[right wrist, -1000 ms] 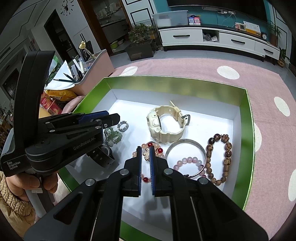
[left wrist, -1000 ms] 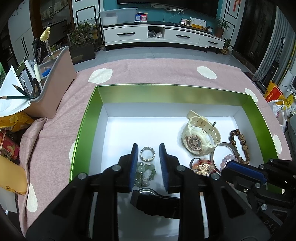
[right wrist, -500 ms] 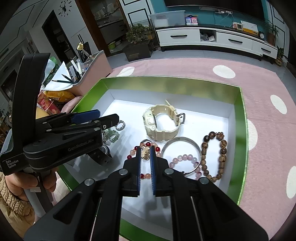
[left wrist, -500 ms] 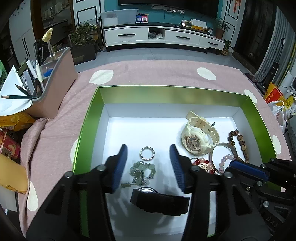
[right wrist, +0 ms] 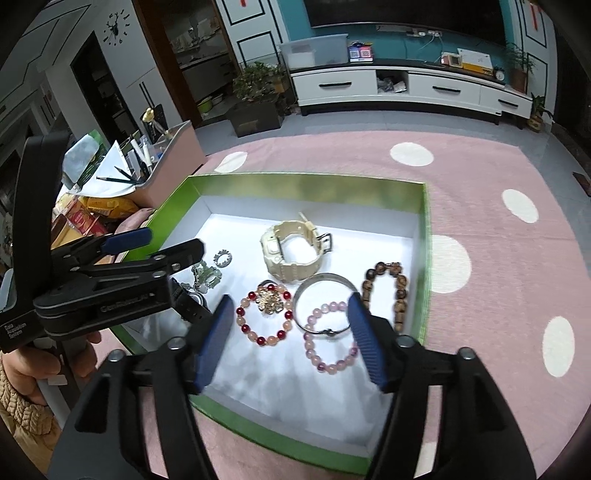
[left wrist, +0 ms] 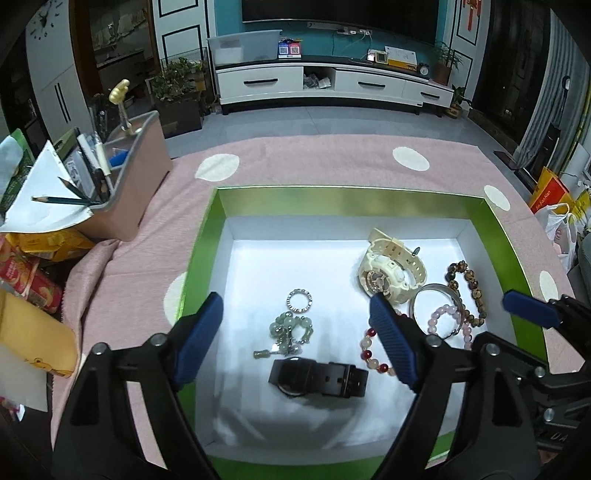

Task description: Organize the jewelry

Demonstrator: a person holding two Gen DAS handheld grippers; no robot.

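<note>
Living rm, pink dotted cloth (left wrist: 332,166) w/ green box (left wrist: 351,197) mid-frame.

Left wrist view: left gripper (left wrist: 295,334) jaws opening, nothing pinched; green bead bracelet (left wrist: 290,328) and black watch (left wrist: 319,376) lie btwn them on the box floor, cream watch (left wrist: 388,273) upper right.

Right wrist view: right gripper (right wrist: 290,341) jaws opening, empty; red-pink bracelet (right wrist: 264,319), silver bangle (right wrist: 325,302) and pink bead bracelet (right wrist: 330,338) btwn them, brown beads (right wrist: 386,291) at right. Left gripper at frame left, in a hand (right wrist: 40,373).

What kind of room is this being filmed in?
Most likely a home living room: a long white TV cabinet stands under a big dark screen, potted plants sit on the floor, and the green jewelry box rests on a pink dotted cloth.
</note>
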